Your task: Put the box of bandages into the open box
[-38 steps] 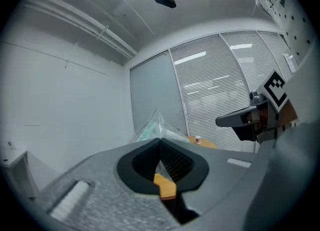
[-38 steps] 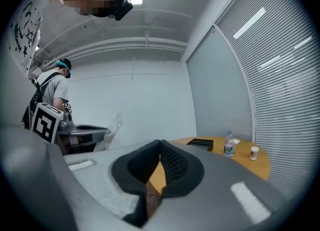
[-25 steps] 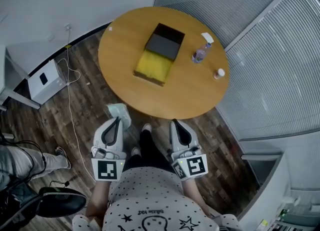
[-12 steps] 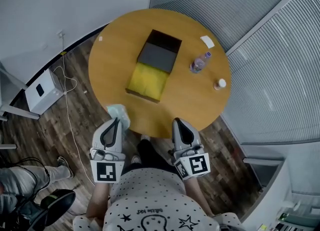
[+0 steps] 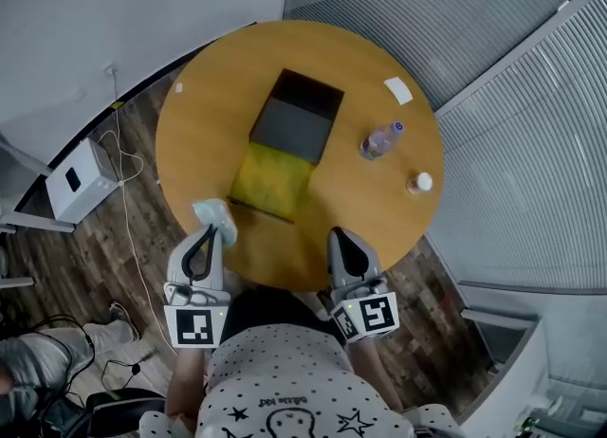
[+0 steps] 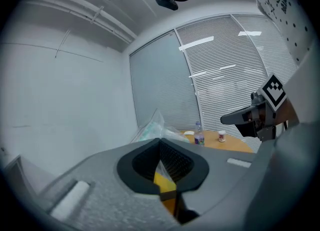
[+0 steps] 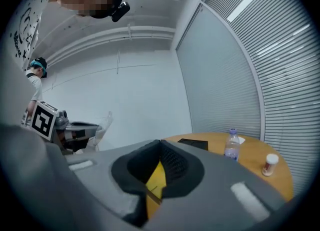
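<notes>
Both at the near edge of the table [image 5: 384, 204]: left gripper [image 5: 214, 232] clamped shut on a clear bandage packet [image 5: 212, 212], right gripper [image 5: 341, 235] closed and empty. Open box [image 5: 294, 131] sits mid-table.

No readable words or numbers. Only square markers [image 5: 200, 326] on left gripper [image 5: 220, 230] at 7 o'clock and right gripper [image 5: 340, 235] at 5; shirt [image 5: 285, 384] print too blurred.

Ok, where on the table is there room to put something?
Bare wood between the open box and the table rim on the left, and behind the box. Crowded on the right: water bottle, small jar, white card.
</notes>
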